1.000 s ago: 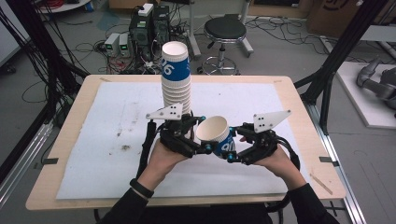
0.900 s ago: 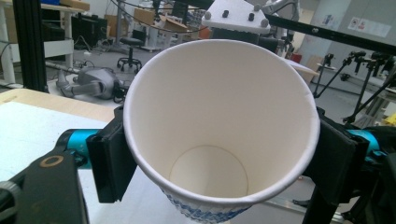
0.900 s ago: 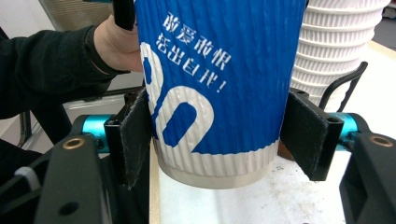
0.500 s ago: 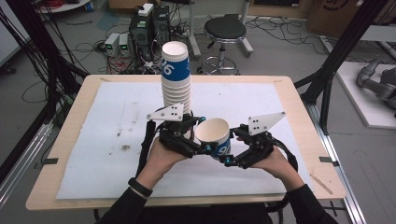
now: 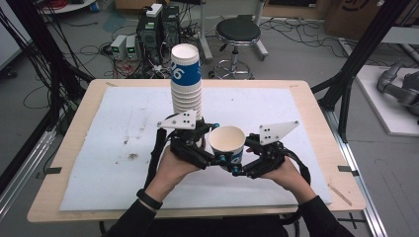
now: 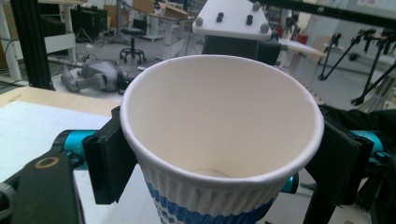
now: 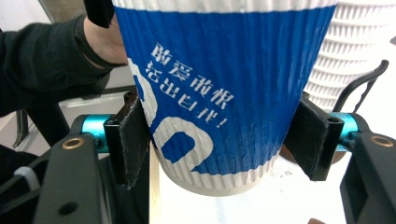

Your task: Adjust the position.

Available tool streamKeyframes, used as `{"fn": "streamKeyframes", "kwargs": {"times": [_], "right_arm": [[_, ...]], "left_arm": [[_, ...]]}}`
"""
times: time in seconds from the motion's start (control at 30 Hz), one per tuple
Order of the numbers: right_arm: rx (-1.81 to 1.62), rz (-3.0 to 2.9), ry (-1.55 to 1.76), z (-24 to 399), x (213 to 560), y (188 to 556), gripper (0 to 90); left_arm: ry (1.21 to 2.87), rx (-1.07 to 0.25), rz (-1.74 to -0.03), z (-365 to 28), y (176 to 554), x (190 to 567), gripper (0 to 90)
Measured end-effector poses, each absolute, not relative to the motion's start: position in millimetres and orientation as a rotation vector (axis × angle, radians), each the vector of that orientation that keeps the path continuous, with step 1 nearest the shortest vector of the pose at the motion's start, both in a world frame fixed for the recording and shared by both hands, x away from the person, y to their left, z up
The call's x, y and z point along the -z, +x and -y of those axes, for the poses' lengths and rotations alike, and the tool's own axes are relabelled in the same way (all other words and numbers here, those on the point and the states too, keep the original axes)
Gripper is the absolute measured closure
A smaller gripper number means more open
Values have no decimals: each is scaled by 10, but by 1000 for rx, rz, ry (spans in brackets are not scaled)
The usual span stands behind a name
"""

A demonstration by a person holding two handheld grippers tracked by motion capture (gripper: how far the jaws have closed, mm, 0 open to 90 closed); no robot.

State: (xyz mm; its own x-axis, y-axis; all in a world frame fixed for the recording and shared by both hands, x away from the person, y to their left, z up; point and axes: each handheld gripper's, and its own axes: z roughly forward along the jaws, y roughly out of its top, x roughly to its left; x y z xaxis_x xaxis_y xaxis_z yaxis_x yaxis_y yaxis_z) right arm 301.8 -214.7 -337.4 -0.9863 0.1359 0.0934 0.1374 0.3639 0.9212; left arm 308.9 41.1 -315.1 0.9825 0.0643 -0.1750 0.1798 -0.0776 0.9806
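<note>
Paper cup (image 5: 228,143), single, blue with white ribbing and white lettering, held upright between the two tongs above the tabletop (image 5: 306,123). Its interior is white and empty as far as the left gripper view shows, down to the bottom.

Right tongs (image 5: 236,160): clamped on the cup's lower wall, one black pad (image 7: 133,137) pressed on each side; the jaws have just been closing, with the cup between them.

Left tongs (image 5: 212,160): the jaws have just been opening. In the left gripper view the black pads (image 6: 109,163) stand close on both sides of the cup below its rim; whether they press on it cannot be told.

Beyond the left tongs, just behind them, a stack of paper cups (image 5: 186,81) of the same kind stands upright on the white sheet (image 5: 118,123) covering the tabletop. The top cup's mouth is open; its contents cannot be seen. Single cup and stack stand close, gap visible in the high view.
</note>
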Motion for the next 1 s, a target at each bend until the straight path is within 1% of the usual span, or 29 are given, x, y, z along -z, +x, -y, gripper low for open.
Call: {"fn": "streamKeyframes", "kwargs": {"times": [0.1,0.33,0.6,0.67,0.73,0.8,1.0], "right_arm": [[1784,2577,-257,2144,3376,3013,298],[1831,2536,-271,2129,3378,2999,298],[1815,2545,-265,2116,3390,3006,294],[1803,2543,-274,2112,3394,3006,281],[1793,2570,-281,2101,3400,3001,236],[1774,2578,-289,2094,3407,3005,212],[1802,2521,-302,2115,3392,3013,203]], "left_arm": [[1619,116,-190,-396,3090,3169,174],[1587,117,-199,-392,3083,3174,174],[1605,104,-195,-411,3085,3168,209],[1613,97,-191,-408,3084,3170,209],[1620,99,-189,-412,3088,3171,213],[1627,86,-189,-420,3091,3169,215],[1650,68,-188,-429,3099,3178,218]]}}
